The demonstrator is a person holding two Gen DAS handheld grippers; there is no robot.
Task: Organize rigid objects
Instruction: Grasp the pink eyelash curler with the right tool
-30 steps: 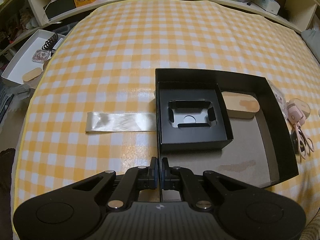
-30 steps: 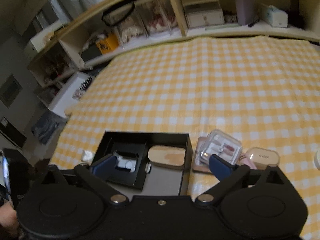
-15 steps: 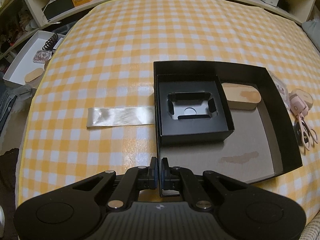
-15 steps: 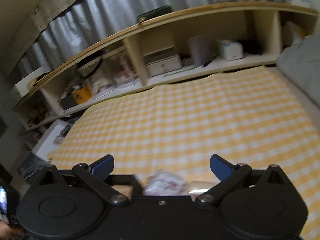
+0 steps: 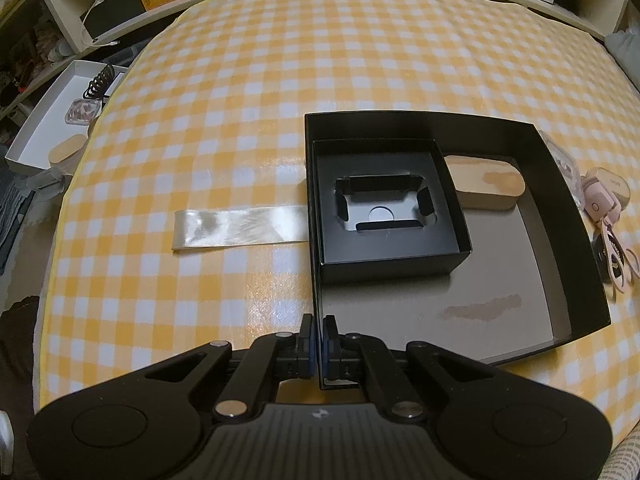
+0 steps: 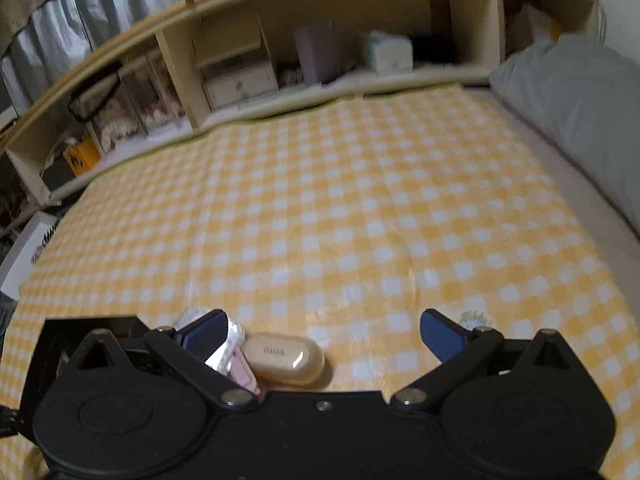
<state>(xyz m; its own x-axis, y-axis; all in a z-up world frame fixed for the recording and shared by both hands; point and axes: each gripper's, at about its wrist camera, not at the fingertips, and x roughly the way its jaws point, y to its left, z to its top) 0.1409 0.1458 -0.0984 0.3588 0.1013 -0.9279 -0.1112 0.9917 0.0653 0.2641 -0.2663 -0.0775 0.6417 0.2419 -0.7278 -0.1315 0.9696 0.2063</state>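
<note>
Since half a second ago the right gripper (image 6: 320,330) has tipped downward, so the beige oval case (image 6: 285,358) and the clear plastic packet (image 6: 228,346), then barely seen at the frame's lower edge, now show in full just ahead of it. Its jaws stand wide apart and grasp nothing; the oval case lies on the checked cloth (image 6: 340,208) between them, nearer the left finger, and the packet sits right at that finger's blue pad (image 6: 202,336). A pink item peeks out below the packet, mostly hidden by the gripper body.

The left gripper (image 5: 319,346) has barely shifted. Its jaws are clenched on the near wall of the large black box (image 5: 560,216), at its left corner. Inside the box, a smaller black tray (image 5: 384,208) with a moulded recess fills the far left corner, and a smooth wooden oval case (image 5: 486,184) lies beside it against the far wall. The box floor is matte grey card with a pale smear.

A glossy translucent strip (image 5: 240,226) lies flat on the cloth, touching the box's left wall. Pink accessories (image 5: 606,204) rest outside its right wall. The surface is soft, covered in yellow-and-white gingham.
</note>
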